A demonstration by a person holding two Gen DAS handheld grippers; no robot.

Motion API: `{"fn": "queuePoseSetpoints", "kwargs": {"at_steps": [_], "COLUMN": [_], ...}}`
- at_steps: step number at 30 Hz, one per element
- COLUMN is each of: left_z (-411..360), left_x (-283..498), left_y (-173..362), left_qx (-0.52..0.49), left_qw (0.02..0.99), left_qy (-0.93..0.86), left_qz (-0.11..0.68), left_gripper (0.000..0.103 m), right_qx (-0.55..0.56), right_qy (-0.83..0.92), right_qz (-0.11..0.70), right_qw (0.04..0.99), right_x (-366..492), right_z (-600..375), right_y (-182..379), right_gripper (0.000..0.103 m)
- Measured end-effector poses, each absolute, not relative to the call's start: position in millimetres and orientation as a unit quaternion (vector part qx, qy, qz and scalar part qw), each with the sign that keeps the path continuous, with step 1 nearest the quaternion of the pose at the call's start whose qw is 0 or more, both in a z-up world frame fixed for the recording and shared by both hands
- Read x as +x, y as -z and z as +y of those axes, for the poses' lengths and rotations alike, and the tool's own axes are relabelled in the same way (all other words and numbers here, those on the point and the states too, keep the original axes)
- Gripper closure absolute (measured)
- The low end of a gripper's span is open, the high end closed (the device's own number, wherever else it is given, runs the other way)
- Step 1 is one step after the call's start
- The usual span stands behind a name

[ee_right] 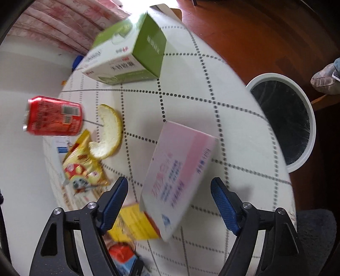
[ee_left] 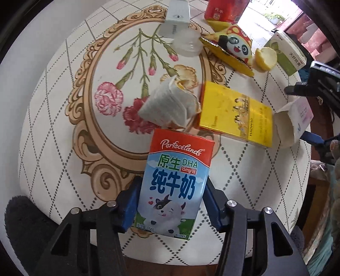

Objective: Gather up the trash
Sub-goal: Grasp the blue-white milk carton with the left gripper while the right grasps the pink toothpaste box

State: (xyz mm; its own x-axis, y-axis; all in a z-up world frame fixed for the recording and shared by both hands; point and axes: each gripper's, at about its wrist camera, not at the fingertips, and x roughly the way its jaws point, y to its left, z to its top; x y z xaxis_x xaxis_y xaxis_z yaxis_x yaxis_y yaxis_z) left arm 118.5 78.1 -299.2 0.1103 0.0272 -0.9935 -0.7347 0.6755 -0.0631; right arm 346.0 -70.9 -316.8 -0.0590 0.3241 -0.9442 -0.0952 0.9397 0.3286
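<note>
Two grippers work over a round table (ee_left: 53, 131) covered in a quilted white cloth with a flower medallion at its centre. At the near edge of the tabletop the left gripper (ee_left: 170, 203) points down with its blue pads against the two sides of a small milk carton (ee_left: 176, 182), pinching it. Just beyond the carton lies a crumpled tissue (ee_left: 170, 104), and beside that a flat yellow box (ee_left: 235, 114). Farther toward the far edge sit a clear plastic cup (ee_left: 187, 43), a white box (ee_left: 177, 19), a red can (ee_left: 223, 9), a yellow snack bag with a panda face (ee_left: 231, 48) and a piece of citrus peel (ee_left: 265, 58). A green and white box (ee_left: 285, 53) stands near the right edge. The right gripper (ee_right: 170, 203) hangs above a pink and white box (ee_right: 178, 176) near that same edge, its fingers spread wide on either side and clear of the cardboard; that view is blurred. On the wooden floor (ee_right: 244, 31) just off the table's edge stands a white-rimmed bin with a black liner (ee_right: 311, 118), and a slippered foot (ee_right: 327, 78) shows near it.
</note>
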Motion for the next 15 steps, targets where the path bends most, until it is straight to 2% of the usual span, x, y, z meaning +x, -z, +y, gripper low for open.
{"fn": "queuePoseSetpoints", "kwargs": {"at_steps": [1,2,8,15], "left_z": [78.4,79.2,75.9,61.4], "left_x": [116.5,113.5,106.4,90.5], "left_y": [296.7,293.2,283.5,280.1], "left_qx": [-0.292,-0.293,-0.290,-0.276], "left_qw": [0.686,0.686,0.690,0.699], "left_qy": [-0.278,-0.277,-0.267,-0.256], "left_qz": [0.606,0.606,0.606,0.607], "left_gripper": [0.051,0.051,0.051,0.051], "right_qx": [0.073,0.053,-0.049,-0.140], "right_qy": [-0.154,-0.164,-0.228,-0.264], "right_qz": [0.706,0.704,0.704,0.715], "right_qw": [0.688,0.689,0.670,0.632], "right_x": [344.9,342.6,299.4,225.5], "right_z": [-69.3,-66.9,-87.4,-123.4], "right_y": [314.9,311.8,294.5,301.9], "right_gripper": [0.026,0.043,0.044,0.043]}}
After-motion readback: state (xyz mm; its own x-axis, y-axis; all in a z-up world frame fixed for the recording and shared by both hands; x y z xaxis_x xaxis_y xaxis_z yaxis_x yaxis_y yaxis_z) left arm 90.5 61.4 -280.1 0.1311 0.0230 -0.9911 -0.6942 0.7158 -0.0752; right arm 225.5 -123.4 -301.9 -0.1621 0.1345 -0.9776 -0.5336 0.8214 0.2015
